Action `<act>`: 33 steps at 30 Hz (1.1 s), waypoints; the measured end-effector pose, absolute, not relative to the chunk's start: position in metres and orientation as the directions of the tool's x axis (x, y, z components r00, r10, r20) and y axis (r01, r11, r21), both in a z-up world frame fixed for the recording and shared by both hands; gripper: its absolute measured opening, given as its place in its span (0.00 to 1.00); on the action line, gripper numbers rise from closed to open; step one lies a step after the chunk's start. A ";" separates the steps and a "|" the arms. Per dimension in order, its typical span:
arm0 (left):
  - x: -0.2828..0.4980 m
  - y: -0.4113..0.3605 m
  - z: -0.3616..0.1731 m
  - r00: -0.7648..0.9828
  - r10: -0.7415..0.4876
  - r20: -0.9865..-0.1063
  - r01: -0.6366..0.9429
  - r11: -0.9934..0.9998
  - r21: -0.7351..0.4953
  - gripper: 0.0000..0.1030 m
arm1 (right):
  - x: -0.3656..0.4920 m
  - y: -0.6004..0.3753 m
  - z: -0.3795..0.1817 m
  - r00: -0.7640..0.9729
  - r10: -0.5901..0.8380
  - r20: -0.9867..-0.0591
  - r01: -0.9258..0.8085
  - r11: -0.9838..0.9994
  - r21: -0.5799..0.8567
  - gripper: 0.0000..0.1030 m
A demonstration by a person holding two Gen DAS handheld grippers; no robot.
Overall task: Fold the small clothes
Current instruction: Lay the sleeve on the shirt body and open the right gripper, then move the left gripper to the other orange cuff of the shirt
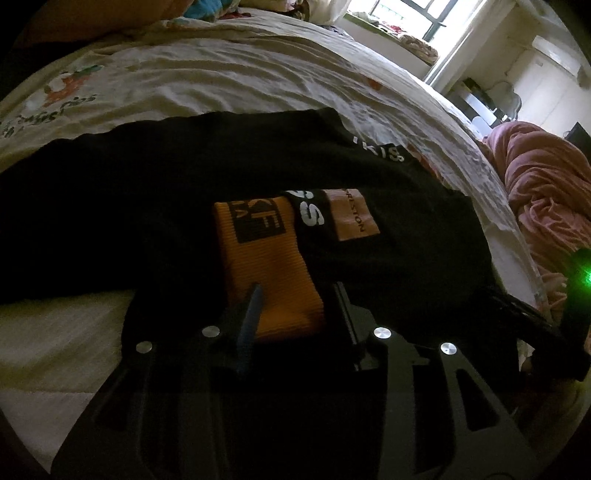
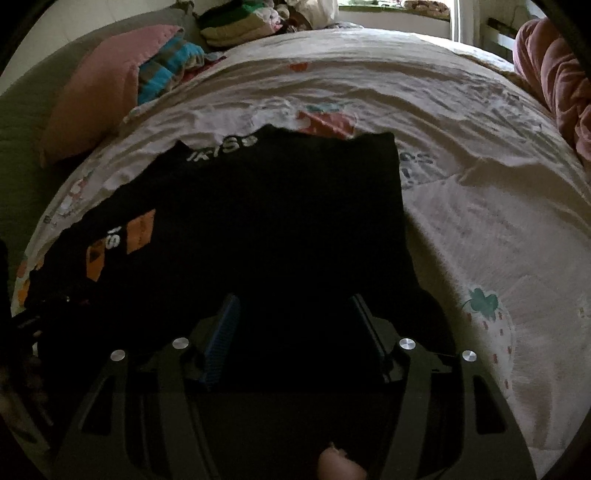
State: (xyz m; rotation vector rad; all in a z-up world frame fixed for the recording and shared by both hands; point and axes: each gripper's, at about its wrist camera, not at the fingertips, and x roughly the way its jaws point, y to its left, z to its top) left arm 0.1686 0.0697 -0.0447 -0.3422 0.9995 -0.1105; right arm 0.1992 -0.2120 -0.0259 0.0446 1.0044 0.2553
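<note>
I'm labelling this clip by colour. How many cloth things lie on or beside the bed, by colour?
Black: 1, the black garment with its orange waistband
Pink: 2, the pink pillow and the pink blanket
White printed: 1, the bedsheet
Striped blue: 1, the striped cloth
Green striped: 1, the folded pile
Total: 6

A home bedroom: a bed point(image 2: 461, 229) under a strawberry-print sheet, a pink pillow point(image 2: 96, 96) at upper left, piled clothes point(image 2: 236, 26) (top centre), a bright window point(image 1: 402, 18) behind.
</note>
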 end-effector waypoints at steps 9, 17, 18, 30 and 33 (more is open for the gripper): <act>0.159 0.082 -0.032 0.564 -0.222 -0.795 -0.098 0.938 -0.332 0.44 | 0.189 -0.207 -0.005 0.565 0.259 -0.783 -0.229 0.961 0.152 0.78; 0.150 0.086 -0.015 0.599 -0.176 -0.781 -0.104 0.950 -0.293 0.66 | 0.180 -0.204 0.008 0.590 0.275 -0.759 -0.242 0.957 0.159 0.91; 0.149 0.086 -0.013 0.604 -0.169 -0.779 -0.105 0.952 -0.288 0.70 | 0.179 -0.204 0.010 0.594 0.277 -0.755 -0.240 0.957 0.162 0.92; 0.131 0.107 0.008 0.653 -0.097 -0.751 -0.151 0.955 -0.255 0.86 | 0.165 -0.178 0.025 0.613 0.326 -0.719 -0.307 0.938 0.164 0.95; 0.126 0.114 0.009 0.656 -0.075 -0.751 -0.173 0.953 -0.247 0.86 | 0.161 -0.168 0.028 0.614 0.339 -0.713 -0.322 0.932 0.165 0.95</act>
